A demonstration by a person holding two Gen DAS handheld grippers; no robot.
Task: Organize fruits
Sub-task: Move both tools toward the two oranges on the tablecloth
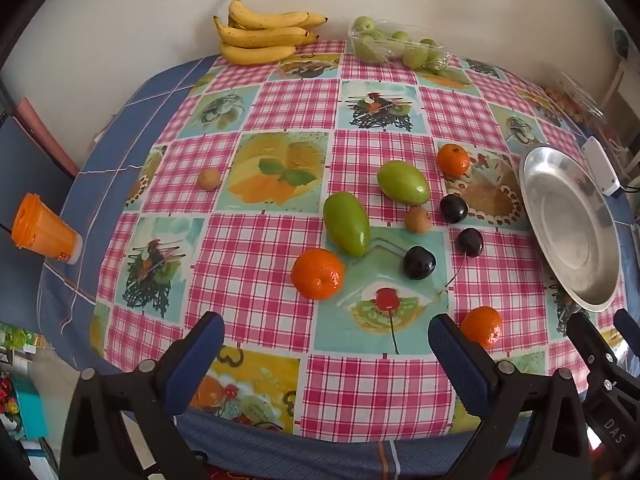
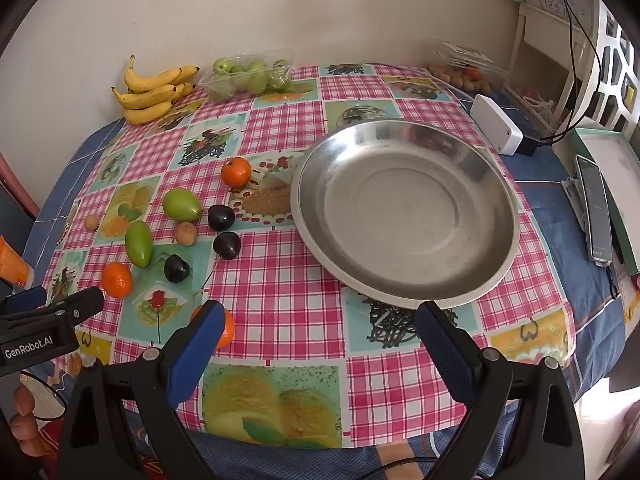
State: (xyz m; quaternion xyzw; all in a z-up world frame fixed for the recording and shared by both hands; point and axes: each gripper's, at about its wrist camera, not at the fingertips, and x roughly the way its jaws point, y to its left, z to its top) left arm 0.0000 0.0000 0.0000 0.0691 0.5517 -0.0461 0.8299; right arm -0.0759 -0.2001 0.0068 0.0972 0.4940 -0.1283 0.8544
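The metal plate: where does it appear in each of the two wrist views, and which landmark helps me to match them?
Left wrist view: the metal plate lies at the right edge, seen at a slant, empty.
Right wrist view: the metal plate fills the centre, empty, just beyond the open right gripper.
Shared landmark: the bunch of bananas by the wall, at the far edge of the table in both views.

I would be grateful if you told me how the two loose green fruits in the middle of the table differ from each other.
The nearer green fruit is long and slim, while the farther green fruit is shorter and plumper. The nearer one is a darker green; the farther one is paler. The nearer one lies beside an orange; the farther one lies closer to the metal dish. Both are smooth, lie on their sides on the tablecloth and are untouched.
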